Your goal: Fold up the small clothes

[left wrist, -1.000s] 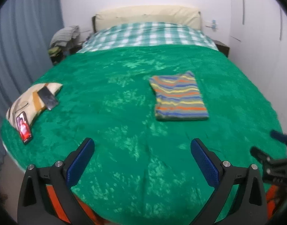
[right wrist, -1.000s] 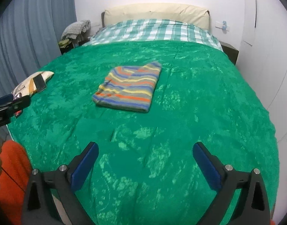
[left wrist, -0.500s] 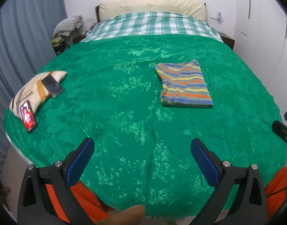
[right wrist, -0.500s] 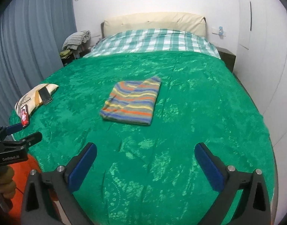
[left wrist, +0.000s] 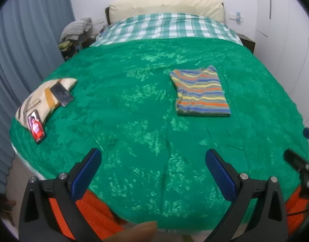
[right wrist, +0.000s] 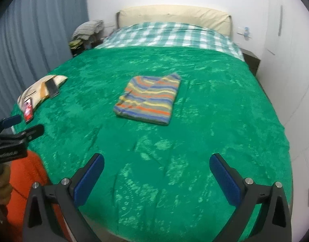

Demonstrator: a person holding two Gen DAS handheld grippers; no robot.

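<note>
Both claws spread wide, nothing between the pads, both hovering over the near edge of the bed. Left claw [left wrist: 153, 171] sits low centre in the left wrist view; its blue pads [left wrist: 85, 173] frame bare green blanket [left wrist: 134, 100]. Right claw [right wrist: 156, 173] is the same in the right wrist view, low centre, blue pads [right wrist: 88, 178] apart over the blanket [right wrist: 215, 121]. Task item: striped garment [left wrist: 200, 92], already folded into a neat rectangle, lies flat on the blanket right of centre in the left view, and at mid-frame in the right view [right wrist: 149, 98]. It is well apart from both claws, touching neither. Stripes are orange, yellow, blue and grey. At the left edge of the bed there is a cream patterned pillow [left wrist: 36, 98] with a dark phone [left wrist: 62, 95] resting on its upper part and a second phone [left wrist: 36, 126], screen lit red, leaning at its lower end on the blanket. Same group shows at mid-left in the right view: pillow [right wrist: 36, 88]. Upper part of the frame: green-and-white checked sheet [left wrist: 164, 28] at the head of the bed, cream headboard [left wrist: 166, 7] behind it, grey curtain [left wrist: 17, 50] down the left side, pile of clothes [left wrist: 76, 30] at upper left beside the bed. The left claw also appears at the left edge of the right view [right wrist: 21, 126], held by a hand [right wrist: 2, 181] over an orange sleeve [right wrist: 25, 191]. Right view is slightly blurred.
</note>
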